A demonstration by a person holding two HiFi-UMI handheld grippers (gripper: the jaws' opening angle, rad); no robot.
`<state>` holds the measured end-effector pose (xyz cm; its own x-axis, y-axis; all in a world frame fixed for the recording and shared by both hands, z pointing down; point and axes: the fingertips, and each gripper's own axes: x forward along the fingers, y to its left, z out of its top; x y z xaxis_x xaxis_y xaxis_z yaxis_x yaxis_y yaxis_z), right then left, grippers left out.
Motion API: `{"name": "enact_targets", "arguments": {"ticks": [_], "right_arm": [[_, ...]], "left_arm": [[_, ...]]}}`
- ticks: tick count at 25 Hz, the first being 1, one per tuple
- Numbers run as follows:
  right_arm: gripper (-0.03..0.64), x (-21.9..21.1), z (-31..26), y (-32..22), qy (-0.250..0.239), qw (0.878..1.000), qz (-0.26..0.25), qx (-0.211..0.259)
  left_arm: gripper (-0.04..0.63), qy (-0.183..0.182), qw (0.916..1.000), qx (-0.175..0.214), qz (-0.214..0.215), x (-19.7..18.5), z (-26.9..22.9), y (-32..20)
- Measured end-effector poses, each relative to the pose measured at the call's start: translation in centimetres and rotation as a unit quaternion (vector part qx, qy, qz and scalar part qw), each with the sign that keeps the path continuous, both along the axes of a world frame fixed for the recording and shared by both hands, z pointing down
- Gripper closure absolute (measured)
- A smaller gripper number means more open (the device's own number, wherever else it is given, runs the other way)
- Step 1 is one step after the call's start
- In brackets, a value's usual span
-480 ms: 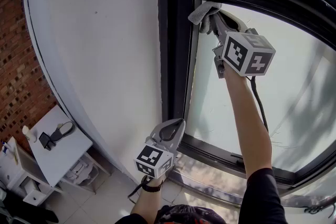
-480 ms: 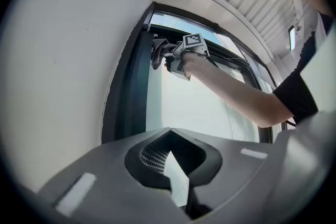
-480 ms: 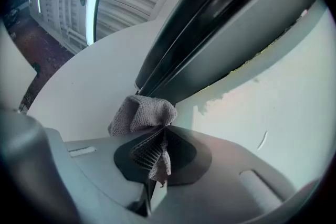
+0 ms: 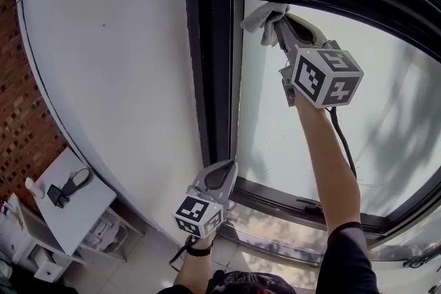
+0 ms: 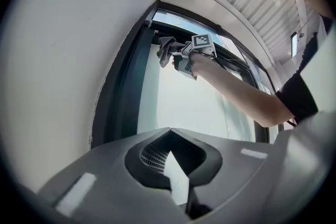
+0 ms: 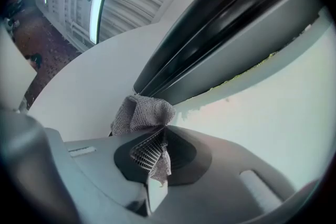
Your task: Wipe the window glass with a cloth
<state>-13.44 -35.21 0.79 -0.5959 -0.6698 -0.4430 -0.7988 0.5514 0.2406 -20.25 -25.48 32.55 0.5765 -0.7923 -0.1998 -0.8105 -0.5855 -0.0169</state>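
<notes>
While my right gripper [image 4: 279, 21] reaches high, its jaws clenched on the grey cloth [image 6: 142, 112], I see the bunched cloth sitting at the top left corner of the glass [image 4: 289, 141], just beside the dark frame [image 4: 213, 79]. My left gripper [image 4: 231, 167] hangs low near the frame's bottom corner, its jaws closed together on nothing, apart from the pane. A white wall [image 4: 117, 65] runs left of the window, with a small white tabletop [image 4: 76, 210] well below.

Grey cloth [image 4: 265, 14] bunched at window glass [image 4: 289, 127] top corner
</notes>
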Motion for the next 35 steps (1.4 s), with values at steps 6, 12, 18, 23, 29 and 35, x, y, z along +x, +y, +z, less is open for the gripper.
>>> {"name": "enact_targets", "arguments": {"ticks": [6,12,18,23,29,35], "right_arm": [[0.603,3.7,0.2,0.9,0.012,0.998,0.055,0.024],[0.603,8.1,-0.1,2.4,0.004,0.995,0.097,0.033],[0.603,11.3,0.3,3.1,0.008,0.992,0.121,0.040],[0.603,14.4,0.4,3.8,0.008,0.988,0.146,0.046],[0.603,18.7,0.4,4.9,0.000,0.984,0.173,0.047],[0.603,22.3,0.3,6.1,-0.013,0.983,0.178,0.041]], "left_arm": [[0.595,-0.006,0.9993,-0.006,0.036,3.1,-0.1,-0.1],[0.595,-0.017,0.9969,-0.005,0.076,6.2,-0.2,0.3],[0.595,-0.024,0.9941,-0.016,0.104,9.1,0.7,0.6],[0.595,-0.027,0.9918,-0.022,0.123,11.3,1.1,0.5],[0.595,-0.028,0.9894,-0.019,0.141,13.6,0.6,0.5],[0.595,-0.032,0.9859,-0.020,0.163,16.5,0.7,1.1]]}}
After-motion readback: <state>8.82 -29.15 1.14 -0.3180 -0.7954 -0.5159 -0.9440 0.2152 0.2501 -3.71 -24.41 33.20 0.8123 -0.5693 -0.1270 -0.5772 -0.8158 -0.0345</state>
